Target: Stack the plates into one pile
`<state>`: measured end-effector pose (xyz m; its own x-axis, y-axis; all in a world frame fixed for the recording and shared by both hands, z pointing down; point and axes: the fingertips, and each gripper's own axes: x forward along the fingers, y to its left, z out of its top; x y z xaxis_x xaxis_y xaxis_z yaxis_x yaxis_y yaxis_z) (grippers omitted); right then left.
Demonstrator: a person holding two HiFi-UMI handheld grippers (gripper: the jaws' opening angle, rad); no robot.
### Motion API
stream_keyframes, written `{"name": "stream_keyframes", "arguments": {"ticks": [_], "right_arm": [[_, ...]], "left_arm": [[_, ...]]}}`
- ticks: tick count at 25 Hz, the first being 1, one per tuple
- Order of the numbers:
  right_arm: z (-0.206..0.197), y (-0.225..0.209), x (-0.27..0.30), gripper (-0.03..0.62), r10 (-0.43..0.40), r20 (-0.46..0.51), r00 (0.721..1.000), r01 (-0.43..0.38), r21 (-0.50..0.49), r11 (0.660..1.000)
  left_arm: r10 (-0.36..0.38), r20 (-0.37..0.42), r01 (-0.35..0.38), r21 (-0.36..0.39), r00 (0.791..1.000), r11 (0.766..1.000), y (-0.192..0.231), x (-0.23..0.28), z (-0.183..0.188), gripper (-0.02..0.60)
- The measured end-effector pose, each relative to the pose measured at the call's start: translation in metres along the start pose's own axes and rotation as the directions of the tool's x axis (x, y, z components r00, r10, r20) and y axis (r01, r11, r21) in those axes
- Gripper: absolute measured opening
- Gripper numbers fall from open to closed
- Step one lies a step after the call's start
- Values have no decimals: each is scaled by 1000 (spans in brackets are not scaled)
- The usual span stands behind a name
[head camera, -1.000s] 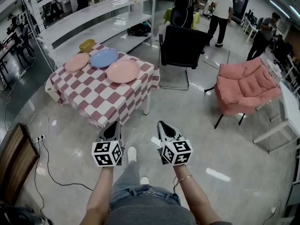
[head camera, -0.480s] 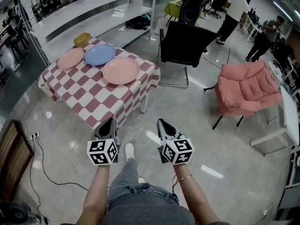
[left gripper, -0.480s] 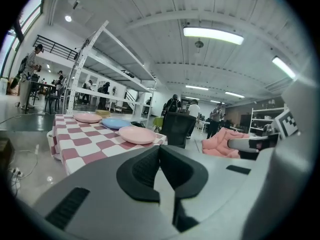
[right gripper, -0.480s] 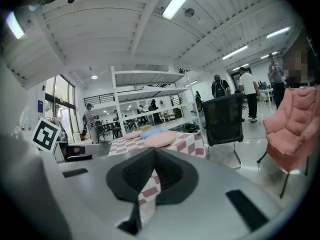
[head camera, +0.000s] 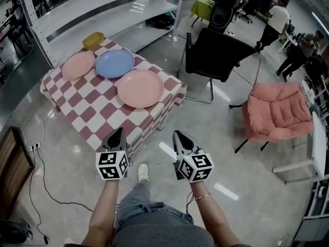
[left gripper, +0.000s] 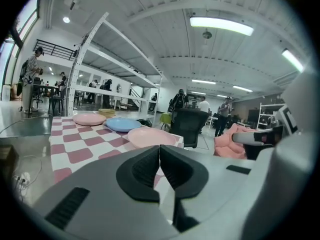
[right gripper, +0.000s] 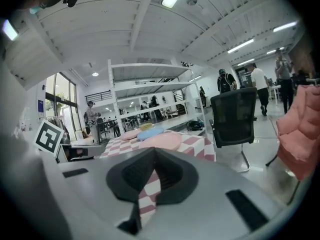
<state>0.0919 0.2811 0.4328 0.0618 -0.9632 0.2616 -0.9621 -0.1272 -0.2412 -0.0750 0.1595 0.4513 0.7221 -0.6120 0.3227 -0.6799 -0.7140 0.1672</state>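
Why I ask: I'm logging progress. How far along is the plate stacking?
Done: nothing; the small pink plate, blue plate and large pink plate lie side by side on the table. In hand: nothing; left gripper and right gripper are shut, empty. Remaining: all stacking.

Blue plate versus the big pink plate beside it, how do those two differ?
The blue plate is blue; the big pink plate is pink. The big pink plate lies nearer the person, the blue plate farther back. Both lie flat, empty and unstacked on the checked table.
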Motion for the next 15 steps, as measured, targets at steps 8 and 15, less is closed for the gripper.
{"name": "stream_keyframes", "arguments": {"ticks": [8, 15], "right_arm": [[30, -17, 91, 9, 9, -17, 1000, -9, 10, 1000], [41, -37, 143, 9, -4, -36, 999, 5, 22, 1000]], "left_arm": [[10, -41, -11, -22, 999, 1000, 45, 65, 23, 16], [14, -67, -18, -52, 998, 998, 67, 108, 27, 17]]}}
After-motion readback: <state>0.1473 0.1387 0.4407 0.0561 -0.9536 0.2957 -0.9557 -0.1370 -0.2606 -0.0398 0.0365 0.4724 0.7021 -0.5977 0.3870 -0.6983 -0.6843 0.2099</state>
